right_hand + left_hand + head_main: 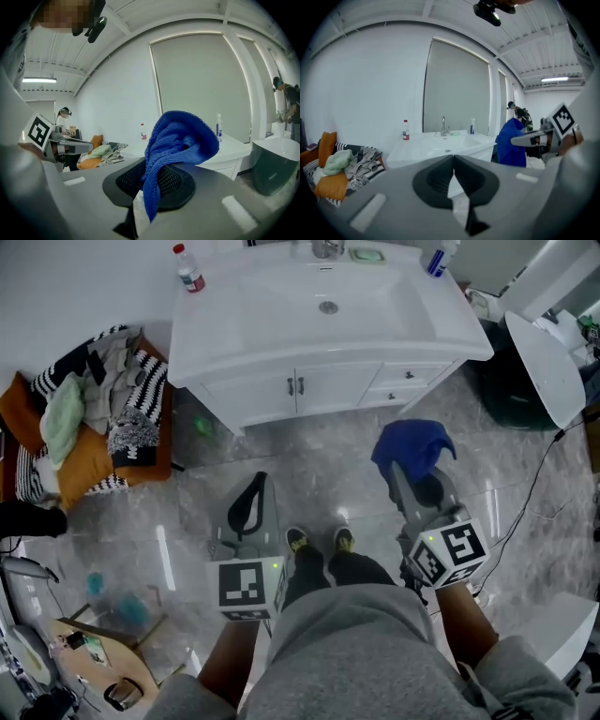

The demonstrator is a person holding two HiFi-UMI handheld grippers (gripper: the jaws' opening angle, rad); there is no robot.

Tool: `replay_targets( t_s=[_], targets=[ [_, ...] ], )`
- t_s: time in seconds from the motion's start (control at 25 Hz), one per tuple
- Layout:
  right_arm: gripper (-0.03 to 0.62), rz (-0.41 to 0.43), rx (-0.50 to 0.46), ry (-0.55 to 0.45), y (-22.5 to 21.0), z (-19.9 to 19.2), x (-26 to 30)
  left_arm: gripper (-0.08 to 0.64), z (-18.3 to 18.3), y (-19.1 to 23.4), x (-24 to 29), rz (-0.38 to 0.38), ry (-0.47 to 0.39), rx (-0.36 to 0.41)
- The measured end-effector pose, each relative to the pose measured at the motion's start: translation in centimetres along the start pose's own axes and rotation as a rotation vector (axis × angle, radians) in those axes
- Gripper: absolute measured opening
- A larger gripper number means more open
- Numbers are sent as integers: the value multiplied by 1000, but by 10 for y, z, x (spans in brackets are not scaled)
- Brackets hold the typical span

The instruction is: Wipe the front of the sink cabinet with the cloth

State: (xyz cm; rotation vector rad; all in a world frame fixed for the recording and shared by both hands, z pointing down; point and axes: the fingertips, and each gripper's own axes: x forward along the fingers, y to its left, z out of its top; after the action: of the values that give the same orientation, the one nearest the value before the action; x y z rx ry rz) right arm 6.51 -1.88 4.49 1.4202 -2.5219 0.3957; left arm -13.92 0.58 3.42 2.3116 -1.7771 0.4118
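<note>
The white sink cabinet (309, 385) stands ahead of me against the wall, its two doors and drawers facing me; it also shows in the left gripper view as a white cabinet (440, 149). My right gripper (405, 472) is shut on a blue cloth (412, 446), which drapes over its jaws (176, 150) and hangs in the air short of the cabinet's right side. My left gripper (251, 502) is held low at the left, shut with nothing in it, well back from the cabinet front.
A bottle (189, 268), a tap (326, 247) and a spray bottle (437, 259) stand on the sink top. A pile of cushions and clothes (94, 409) lies left of the cabinet. A dark bin (525, 381) stands at the right. My shoes (319, 540) are on the grey marble floor.
</note>
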Motion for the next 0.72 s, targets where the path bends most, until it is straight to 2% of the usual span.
replay_targets(
  t_s=[0.2,0.4,0.56,0.72],
  targets=[
    [43,-7,51,7,-10,-2,10,11,-10,10,19,-7,28,2],
    [44,51,32,31,-21,-12,28,11,-13,10,34,20,42,4],
    [52,48,-16,41,-36,-19,45,12,-21,6,48,35,54,-4],
    [52,51,31,32,-61,-31,71,11,-38,11,72,56,71,2]
  ],
)
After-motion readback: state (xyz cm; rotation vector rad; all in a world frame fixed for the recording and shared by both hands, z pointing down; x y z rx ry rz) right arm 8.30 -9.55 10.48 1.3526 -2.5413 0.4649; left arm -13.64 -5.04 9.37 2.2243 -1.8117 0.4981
